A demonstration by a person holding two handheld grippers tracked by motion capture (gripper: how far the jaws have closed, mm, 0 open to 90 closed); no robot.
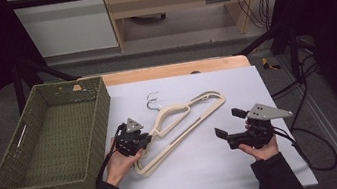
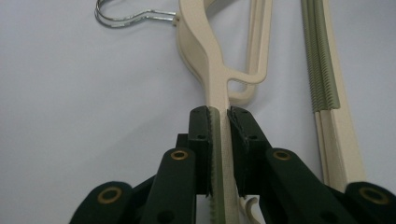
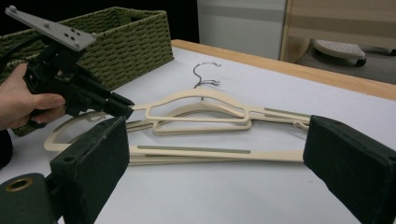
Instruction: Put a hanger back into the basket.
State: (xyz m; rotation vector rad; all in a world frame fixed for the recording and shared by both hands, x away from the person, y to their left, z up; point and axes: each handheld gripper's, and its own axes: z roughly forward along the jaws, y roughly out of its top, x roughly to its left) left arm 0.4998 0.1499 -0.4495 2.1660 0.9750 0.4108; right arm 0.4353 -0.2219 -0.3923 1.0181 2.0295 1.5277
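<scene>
Between the left tongs: shoulder arm of cream plastic hangers with metal hooks, clamped, lying on white worktop. Right tongs released, jaws wide, hangers just beyond. Far left of left tongs: green woven basket.

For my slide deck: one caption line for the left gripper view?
Left gripper with black jaws shut on the shoulder of a cream plastic hanger lying on the white table.

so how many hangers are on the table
2, stacked on the white sheet right of the basket: the upper hanger has its shoulder clamped in the left tool; the lower hanger lies under it. A third could hide beneath.
</scene>
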